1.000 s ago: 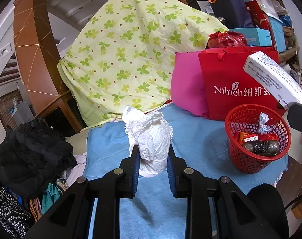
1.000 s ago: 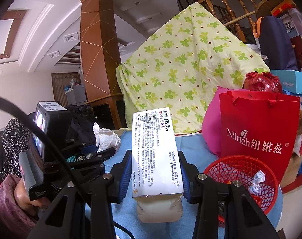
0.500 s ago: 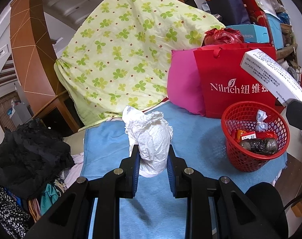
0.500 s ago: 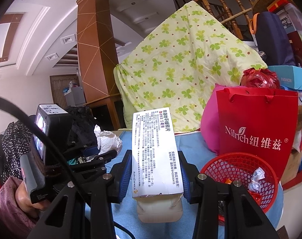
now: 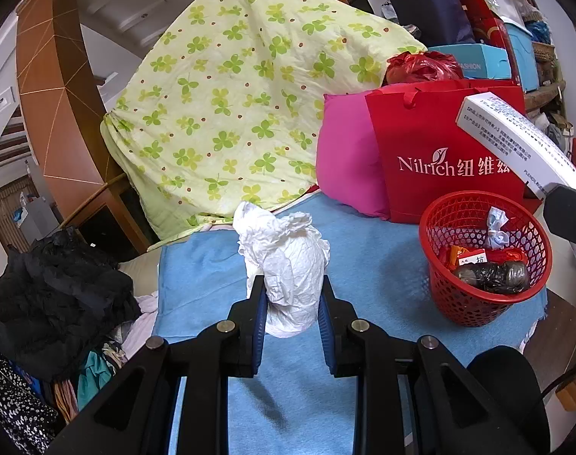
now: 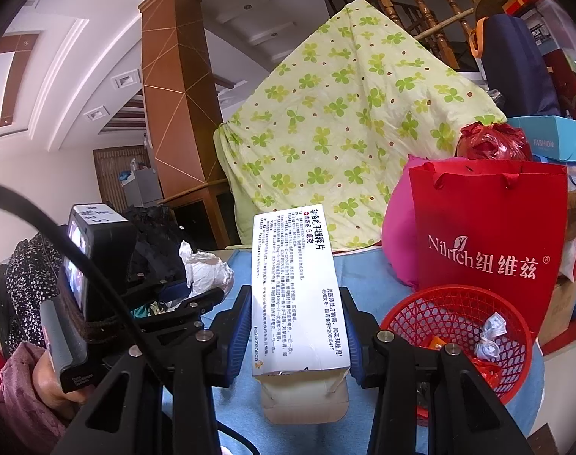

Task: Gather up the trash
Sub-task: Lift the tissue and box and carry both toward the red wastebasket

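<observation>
Fingers (image 5: 257, 303) of the left gripper (image 5: 292, 305) closed on a crumpled white tissue (image 5: 284, 261), held above the blue cloth (image 5: 367, 250) and clear of it, as the left wrist view shows. To the right in the same view, standing on the cloth: a red basket (image 5: 458, 303) with some wrappers and a dark bag already inside; above its far rim, a white medicine box (image 5: 515, 140) reaching in from the right. Behind the basket, a red paper bag (image 5: 439, 132) and a pink cushion (image 5: 345, 159). From the right wrist view: right gripper (image 6: 293, 326) clamped on that medicine box by its long sides, box pointing forward and up, basket low at the right, near but not under the box. Left gripper and tissue visible at the left, well apart from the basket. Judged step: both pieces of trash picked up and being carried, not yet dropped. Next move probably: bringing each gripper over the basket opening, one after the other so as not to collide, then opening the fingers. Long box may need tilting down to fall inside and not lie across the rim.
</observation>
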`<state>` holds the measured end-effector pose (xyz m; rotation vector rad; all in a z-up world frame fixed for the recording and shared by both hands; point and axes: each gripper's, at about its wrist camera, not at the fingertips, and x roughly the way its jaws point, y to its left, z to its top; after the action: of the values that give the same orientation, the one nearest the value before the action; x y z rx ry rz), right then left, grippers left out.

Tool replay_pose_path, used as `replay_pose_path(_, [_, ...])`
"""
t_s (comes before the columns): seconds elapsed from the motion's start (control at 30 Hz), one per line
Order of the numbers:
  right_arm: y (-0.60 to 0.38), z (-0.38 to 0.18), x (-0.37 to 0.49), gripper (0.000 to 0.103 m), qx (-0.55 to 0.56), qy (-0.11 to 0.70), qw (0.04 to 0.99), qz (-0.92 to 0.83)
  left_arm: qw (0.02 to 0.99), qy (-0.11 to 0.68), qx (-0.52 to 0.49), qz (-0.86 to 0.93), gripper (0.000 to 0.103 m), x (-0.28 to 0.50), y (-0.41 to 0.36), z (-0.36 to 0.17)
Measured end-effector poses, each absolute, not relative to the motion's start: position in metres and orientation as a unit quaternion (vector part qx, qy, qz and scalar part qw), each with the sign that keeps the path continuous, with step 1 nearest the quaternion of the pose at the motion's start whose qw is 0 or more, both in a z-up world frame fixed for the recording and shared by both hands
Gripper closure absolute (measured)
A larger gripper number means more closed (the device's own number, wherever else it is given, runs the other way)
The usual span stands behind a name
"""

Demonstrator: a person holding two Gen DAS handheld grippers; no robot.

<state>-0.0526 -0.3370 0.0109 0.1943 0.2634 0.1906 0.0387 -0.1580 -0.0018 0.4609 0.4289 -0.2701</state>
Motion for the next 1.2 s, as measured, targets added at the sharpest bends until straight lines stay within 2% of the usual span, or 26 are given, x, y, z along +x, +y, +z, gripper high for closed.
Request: replay_pose_path(1.2, [-0.334, 0.007, -0.056, 0.057, 0.134, 0.143, 0.977, 0.085, 0.934, 0.221, 0.239, -0.149, 0.076, 0.050, -0.155, -0.016])
